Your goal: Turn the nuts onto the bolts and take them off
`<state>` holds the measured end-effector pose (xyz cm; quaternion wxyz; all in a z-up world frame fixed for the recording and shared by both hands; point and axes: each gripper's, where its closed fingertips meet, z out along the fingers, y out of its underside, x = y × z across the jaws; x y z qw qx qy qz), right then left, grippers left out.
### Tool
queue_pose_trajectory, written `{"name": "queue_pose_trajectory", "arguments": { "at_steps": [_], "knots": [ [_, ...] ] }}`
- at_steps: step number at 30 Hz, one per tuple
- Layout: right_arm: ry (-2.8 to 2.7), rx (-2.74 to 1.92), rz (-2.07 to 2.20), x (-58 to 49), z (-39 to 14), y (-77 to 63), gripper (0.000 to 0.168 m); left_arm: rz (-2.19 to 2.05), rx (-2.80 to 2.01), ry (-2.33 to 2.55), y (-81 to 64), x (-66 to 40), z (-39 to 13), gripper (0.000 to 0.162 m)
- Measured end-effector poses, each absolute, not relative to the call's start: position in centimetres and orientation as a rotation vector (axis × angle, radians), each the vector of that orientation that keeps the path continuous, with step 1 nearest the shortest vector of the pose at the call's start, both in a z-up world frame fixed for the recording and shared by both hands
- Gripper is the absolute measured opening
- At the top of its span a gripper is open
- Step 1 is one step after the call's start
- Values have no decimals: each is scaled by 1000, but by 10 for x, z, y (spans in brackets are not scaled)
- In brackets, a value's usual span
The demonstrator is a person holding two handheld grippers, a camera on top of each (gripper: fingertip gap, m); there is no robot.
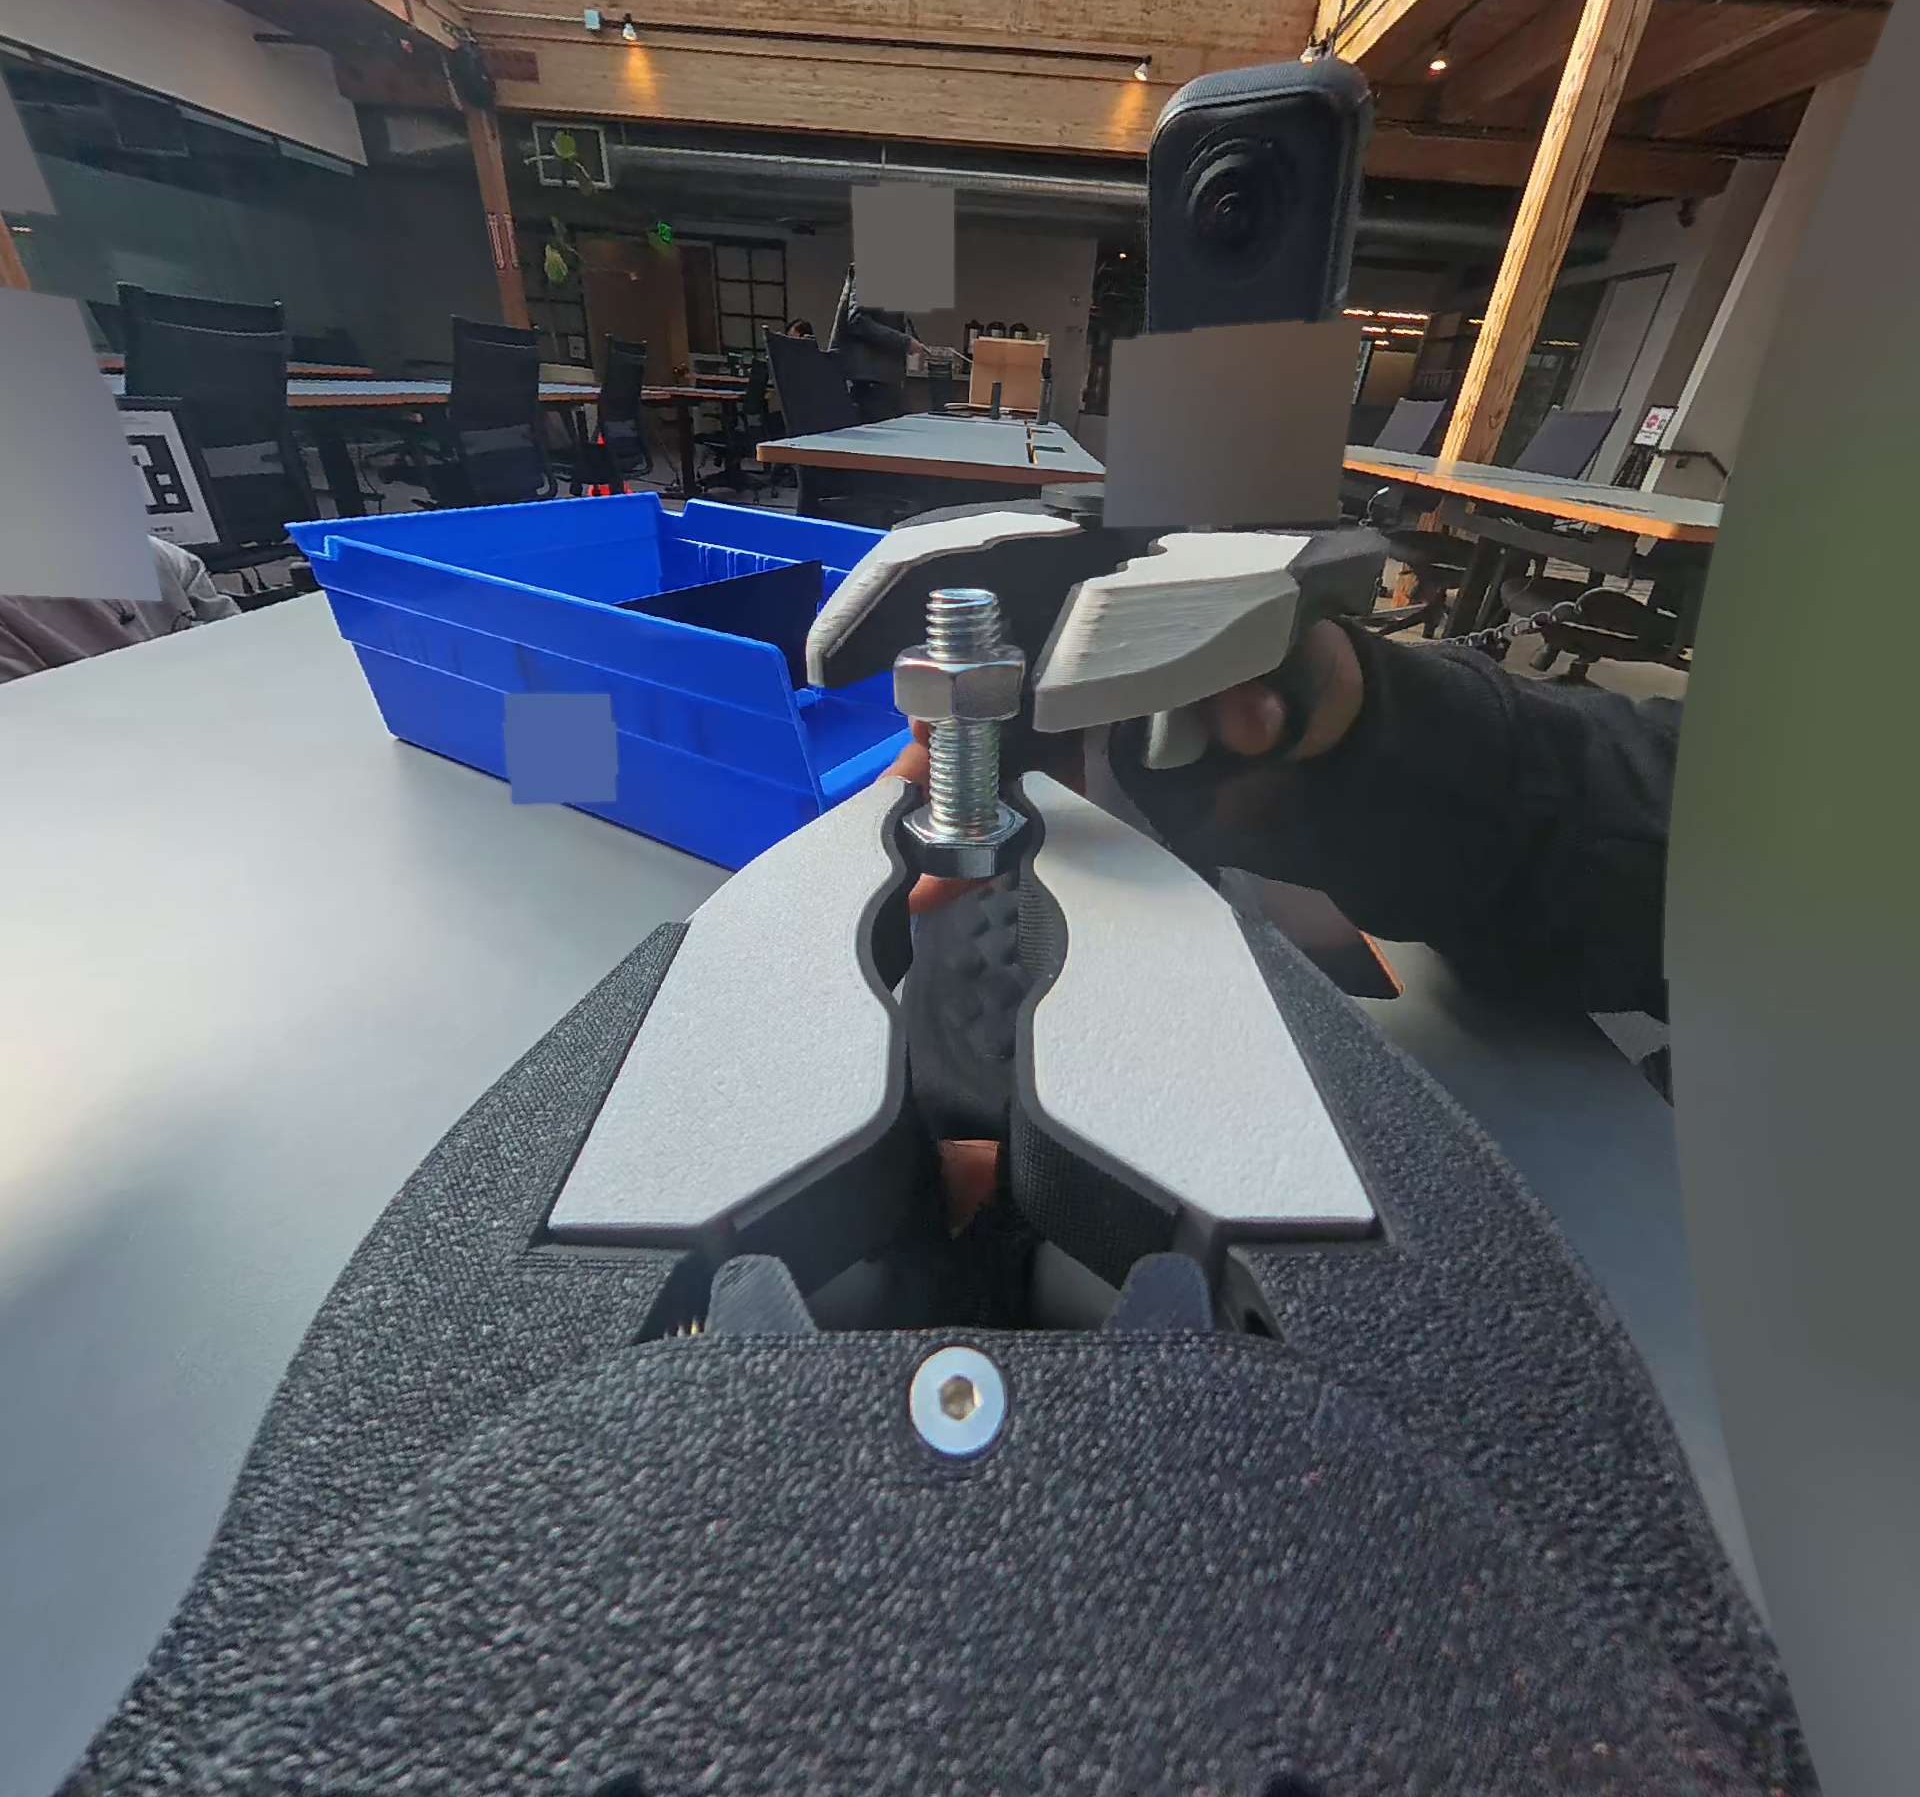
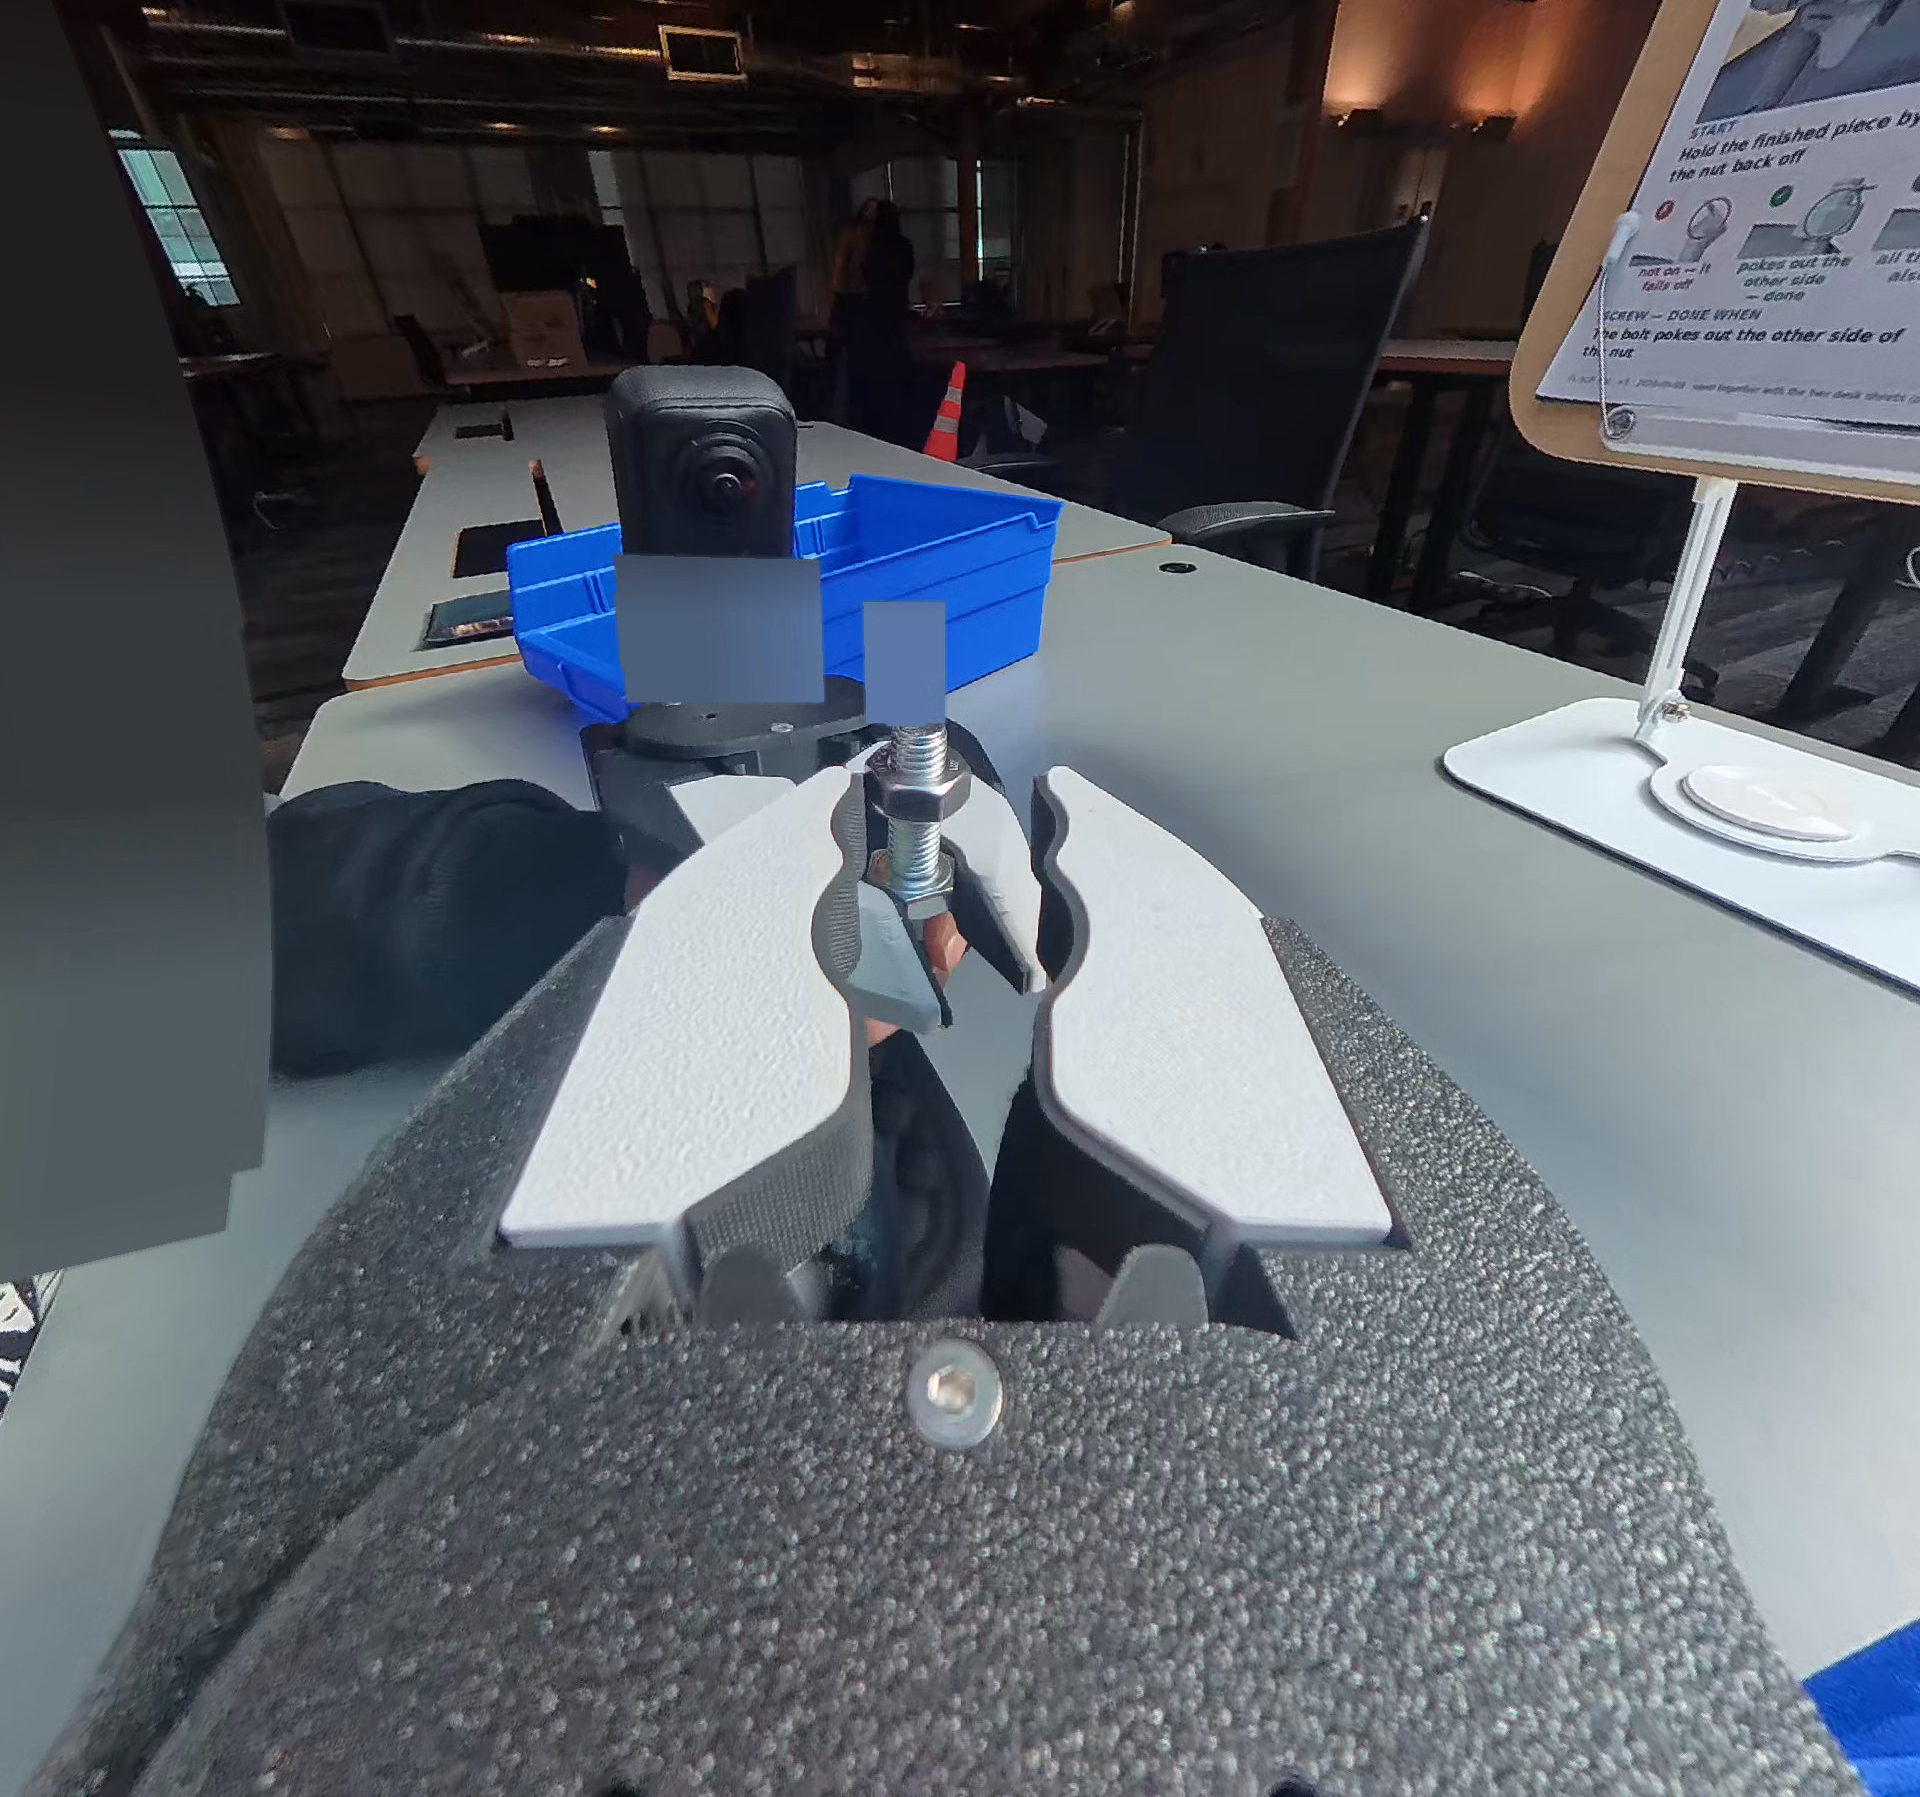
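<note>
Left wrist view
Left tool: nearly closed, tips pinching the head of the bolt.
Bolt: standing up straight, head down, threads up, held above the bench.
Nut: on the threads, high up, a bit of thread poking out above.
Right tool: across from the left one, open wide, one finger each side of the nut, not squeezing.
Bin: blue, on the bench behind the bolt.

Right wrist view
Right tool: open wide, left finger close by the nut, right finger apart.
Bolt: upright between the tips, head gripped below by the left tool.
Bin: blue, farther back.
Stand: white, on the right, holding a clipboard with a sheet.
</note>
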<state>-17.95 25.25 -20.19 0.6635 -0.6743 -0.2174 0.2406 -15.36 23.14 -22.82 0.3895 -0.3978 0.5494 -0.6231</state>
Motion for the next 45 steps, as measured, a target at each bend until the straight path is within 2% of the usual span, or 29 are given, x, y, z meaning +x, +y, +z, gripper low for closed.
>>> {"name": "queue_pose_trajectory", "arguments": {
  "at_steps": [7,11,15,17,19,22,27,33,39,43,45],
  "knots": [
    [-520,-1527,519,-177,-201,247,23,-1582,-1009,1397,231,-154,-228,15],
    [-530,-1525,509,-174,-200,246,5,-1581,-1012,1399,231,-153,-229,15],
    [-523,-1525,504,-171,-200,246,3,-1573,-1009,1406,230,-153,-229,15],
    [-513,-1513,511,-170,-198,245,10,-1575,-1009,1403,230,-154,-229,15],
    [-507,-1499,552,-174,-195,244,32,-1579,-1009,1398,231,-154,-228,15],
    [-514,-1525,575,-180,-200,247,47,-1574,-1009,1404,230,-154,-229,15],
    [-488,-1528,570,-188,-203,261,51,-1567,-1006,1411,229,-153,-229,15],
    [-511,-1530,543,-184,-203,258,31,-1572,-1008,1408,230,-153,-229,15],
    [-518,-1531,529,-177,-202,248,25,-1575,-1010,1404,230,-153,-229,15],
    [-520,-1528,516,-172,-201,245,7,-1578,-1009,1400,230,-154,-228,15],
    [-509,-1514,512,-169,-199,246,4,-1570,-1008,1409,230,-153,-229,15]
  ]
}}
